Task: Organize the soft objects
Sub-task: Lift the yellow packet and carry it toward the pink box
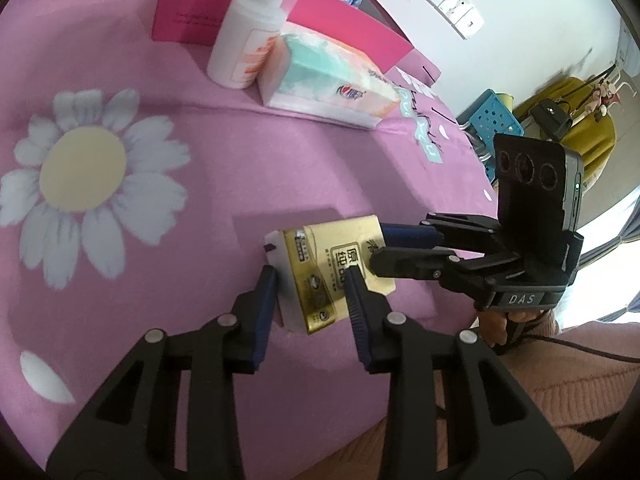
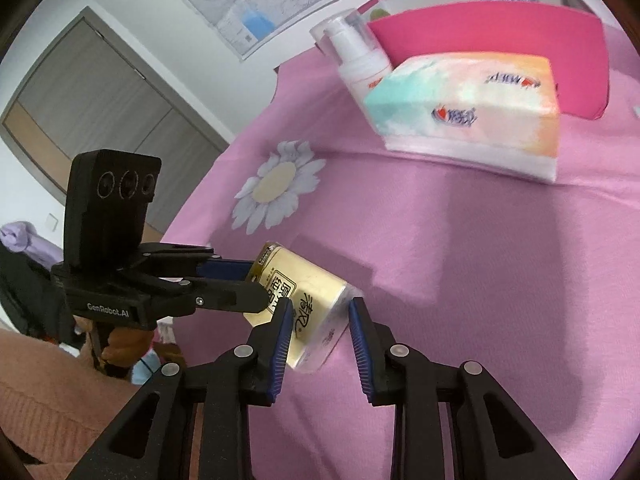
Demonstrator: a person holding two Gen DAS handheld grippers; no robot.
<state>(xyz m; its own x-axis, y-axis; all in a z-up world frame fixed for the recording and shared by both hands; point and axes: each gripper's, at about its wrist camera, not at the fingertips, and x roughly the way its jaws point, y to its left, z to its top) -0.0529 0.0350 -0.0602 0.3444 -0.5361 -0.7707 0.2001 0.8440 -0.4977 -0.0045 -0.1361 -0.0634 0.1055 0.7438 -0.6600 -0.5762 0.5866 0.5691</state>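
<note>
A small gold tissue pack (image 1: 320,256) (image 2: 312,284) hangs tilted just above the pink daisy-print cloth (image 1: 240,168), gripped from two sides. In the left wrist view my left gripper (image 1: 310,284) is shut on its lower part, blue pads against both faces. My right gripper (image 1: 378,246) comes in from the right and clamps the pack's right end. The right wrist view shows my right gripper (image 2: 320,308) closed around the pack's near end. There my left gripper (image 2: 256,284) holds the far end from the left.
A large soft tissue pack (image 1: 328,80) (image 2: 468,112) lies at the back beside a white pump bottle (image 1: 248,40) (image 2: 356,60) and a magenta box (image 1: 348,28) (image 2: 500,40). A blue perforated basket (image 1: 496,116) stands beyond the cloth's right edge. A pink sleeve (image 1: 580,380) is near.
</note>
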